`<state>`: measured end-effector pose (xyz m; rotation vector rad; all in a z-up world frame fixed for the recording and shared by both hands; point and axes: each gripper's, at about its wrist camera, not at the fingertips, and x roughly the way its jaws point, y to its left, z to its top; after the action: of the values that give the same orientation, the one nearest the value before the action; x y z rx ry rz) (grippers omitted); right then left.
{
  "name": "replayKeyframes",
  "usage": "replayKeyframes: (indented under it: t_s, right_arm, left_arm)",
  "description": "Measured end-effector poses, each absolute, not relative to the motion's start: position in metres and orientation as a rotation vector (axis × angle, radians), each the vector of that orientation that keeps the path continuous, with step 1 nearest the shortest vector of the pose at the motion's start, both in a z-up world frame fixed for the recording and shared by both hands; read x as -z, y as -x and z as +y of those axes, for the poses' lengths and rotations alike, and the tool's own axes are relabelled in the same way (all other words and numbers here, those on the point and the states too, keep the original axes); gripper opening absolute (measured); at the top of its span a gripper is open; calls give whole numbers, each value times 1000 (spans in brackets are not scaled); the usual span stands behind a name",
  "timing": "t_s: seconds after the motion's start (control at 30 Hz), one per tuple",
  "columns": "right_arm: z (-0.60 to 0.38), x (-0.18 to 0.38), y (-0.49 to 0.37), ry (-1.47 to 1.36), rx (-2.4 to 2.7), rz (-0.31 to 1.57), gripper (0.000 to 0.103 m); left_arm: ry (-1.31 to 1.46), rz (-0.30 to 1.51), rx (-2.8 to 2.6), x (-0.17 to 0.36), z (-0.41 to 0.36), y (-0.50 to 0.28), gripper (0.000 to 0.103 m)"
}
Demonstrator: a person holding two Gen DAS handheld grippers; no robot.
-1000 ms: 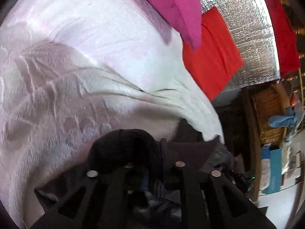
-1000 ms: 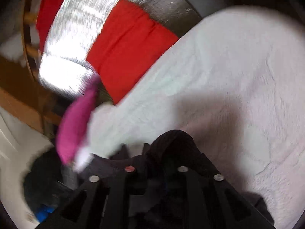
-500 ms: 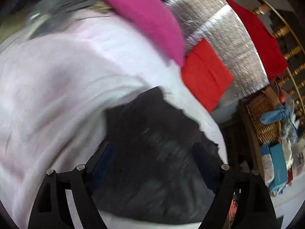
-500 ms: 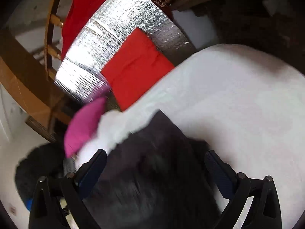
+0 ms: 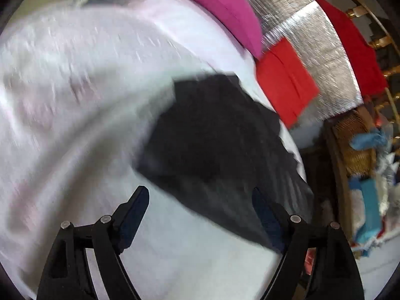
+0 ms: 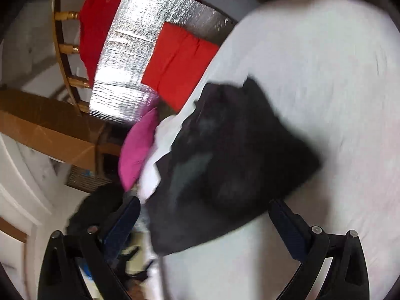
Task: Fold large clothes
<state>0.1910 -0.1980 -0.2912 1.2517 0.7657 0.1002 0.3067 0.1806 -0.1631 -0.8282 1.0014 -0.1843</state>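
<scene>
A black garment [image 5: 217,147] lies folded into a compact shape on the white bedspread [image 5: 75,100], close to the bed's edge. It also shows in the right wrist view [image 6: 230,165]. My left gripper [image 5: 200,205] is open and empty, with its fingers spread just short of the garment. My right gripper [image 6: 205,215] is open and empty too, above the garment's near edge. Both views are blurred by motion.
A pink pillow [image 5: 225,7] lies at the head of the bed. A red folded cloth [image 5: 285,80] rests on a silver foil mat [image 5: 312,40] on the floor beside the bed. A wicker basket [image 5: 355,140] and clutter stand at the right.
Both grippers were shut on the black garment a second ago. They have opened, let it go, and pulled back, leaving it on the bed.
</scene>
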Motion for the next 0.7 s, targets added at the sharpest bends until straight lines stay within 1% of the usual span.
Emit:
replayKeyframes:
  t_s: [0.13,0.27,0.37,0.43,0.63,0.7]
  right_arm:
    - [-171,311,-188,-1341,-101,796,103]
    - [-164,329,-194,-1389,-35,782,103]
    - [-166,341,-202,-1429,14,760,103]
    - [-168,349,-209,-1464,45,741,103]
    - [-170,354,-234,-1451,88,705,103]
    - [-175,357,-237,-1453,103,684,103]
  left_arm:
    - [979,1036,274,184,166,-292,85]
    - [1058,978,201,196,171,-298,85]
    - [1102,925,146,202,177,-309,85]
    - [1144,917,140,208,183,-319,85]
    - [1239,902,116,233,186,-345,86]
    - [1254,888,119,240,181,-350,84]
